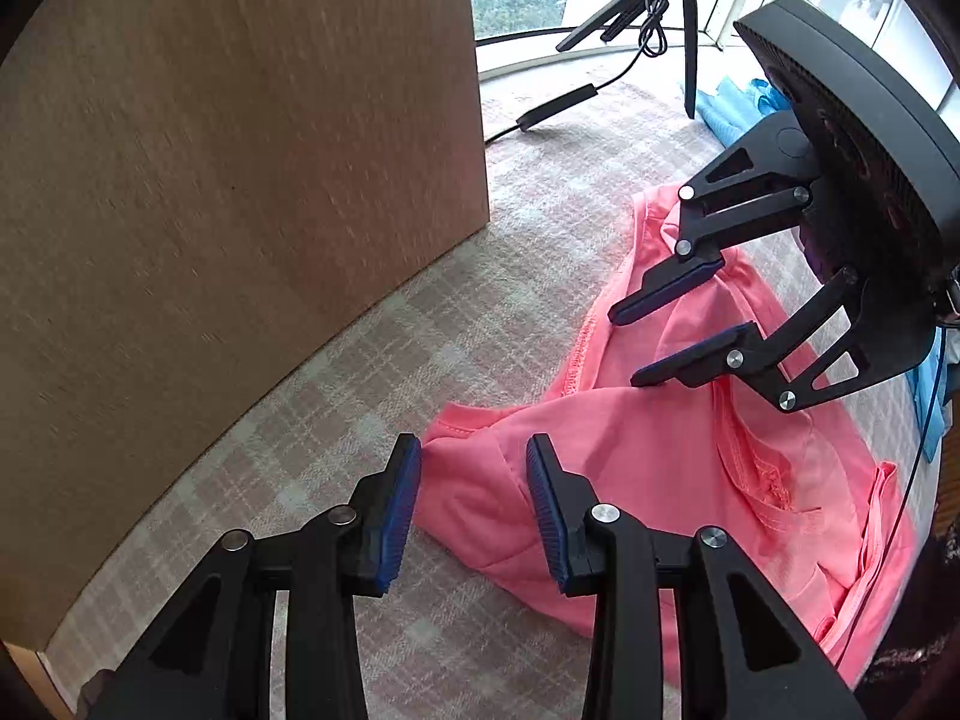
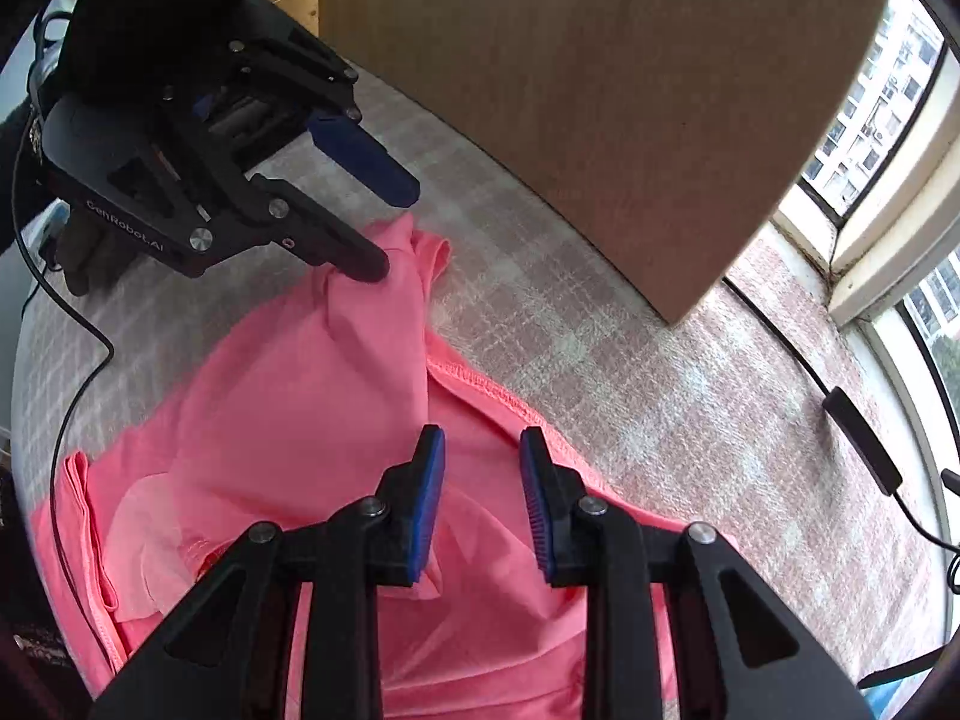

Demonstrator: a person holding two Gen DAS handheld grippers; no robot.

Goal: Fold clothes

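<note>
A pink garment [image 1: 648, 468] lies crumpled on a checked carpet [image 1: 456, 312]. In the left wrist view my left gripper [image 1: 474, 450] stands open over the garment's near-left corner, and its pads do not press the cloth. In the right wrist view the left gripper [image 2: 384, 228] hangs at the upper left, with one black finger touching a raised fold of the garment [image 2: 312, 396]. My right gripper [image 2: 480, 438] is open above a hemmed edge of the cloth, with nothing pinched. From the left wrist view, the right gripper [image 1: 624, 348] hovers over the garment's far part.
A tall wooden panel [image 1: 240, 180] stands on the carpet to the left of the garment. A black tripod [image 1: 666, 6] and a cable with an inline box [image 1: 558, 108] lie near the window. Blue cloth [image 1: 726, 108] sits behind the right gripper.
</note>
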